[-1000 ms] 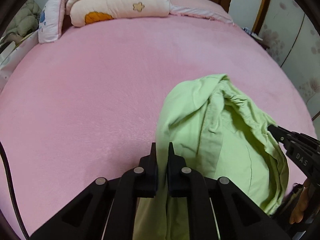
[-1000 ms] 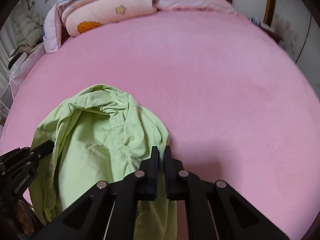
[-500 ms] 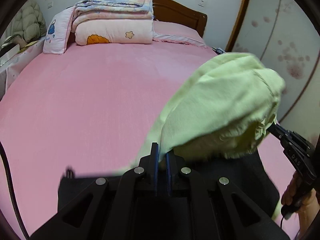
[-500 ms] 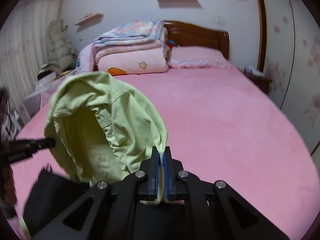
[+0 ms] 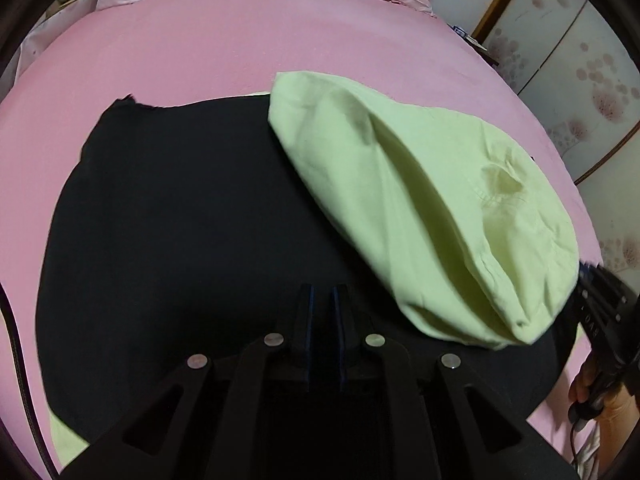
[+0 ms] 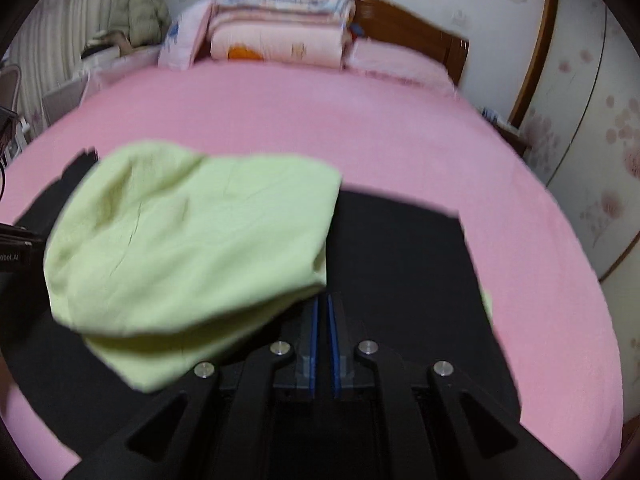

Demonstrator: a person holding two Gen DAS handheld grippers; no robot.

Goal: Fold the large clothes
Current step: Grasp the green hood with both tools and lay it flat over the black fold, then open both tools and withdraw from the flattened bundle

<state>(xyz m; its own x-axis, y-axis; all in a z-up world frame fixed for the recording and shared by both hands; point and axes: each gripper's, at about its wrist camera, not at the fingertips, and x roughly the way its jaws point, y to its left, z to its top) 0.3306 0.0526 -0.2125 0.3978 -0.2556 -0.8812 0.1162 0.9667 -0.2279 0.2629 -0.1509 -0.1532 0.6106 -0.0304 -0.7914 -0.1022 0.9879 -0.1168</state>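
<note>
A light green garment (image 5: 424, 200) lies bunched over a black cloth (image 5: 180, 220) on the pink bed. In the left wrist view my left gripper (image 5: 322, 296) has its jaws a small gap apart over the black cloth, with nothing seen between them. In the right wrist view the green garment (image 6: 188, 248) is blurred, just left of my right gripper (image 6: 321, 304). Its jaws show a narrow gap with no cloth seen in it. The black cloth (image 6: 400, 264) lies beneath. The right gripper also shows in the left wrist view (image 5: 600, 308) at the garment's right end.
The pink bed (image 5: 200, 52) extends ahead. Folded quilts and pillows (image 6: 280, 36) are stacked against the wooden headboard (image 6: 416, 36). A wardrobe with flower pattern (image 6: 592, 120) stands at the right. Clutter lies at the bed's left side (image 6: 112, 40).
The green garment was lifted and swung up, then came down onto a black cloth now spread under both grippers. Both sets of jaws, earlier pinching the green cloth, now show a gap.
</note>
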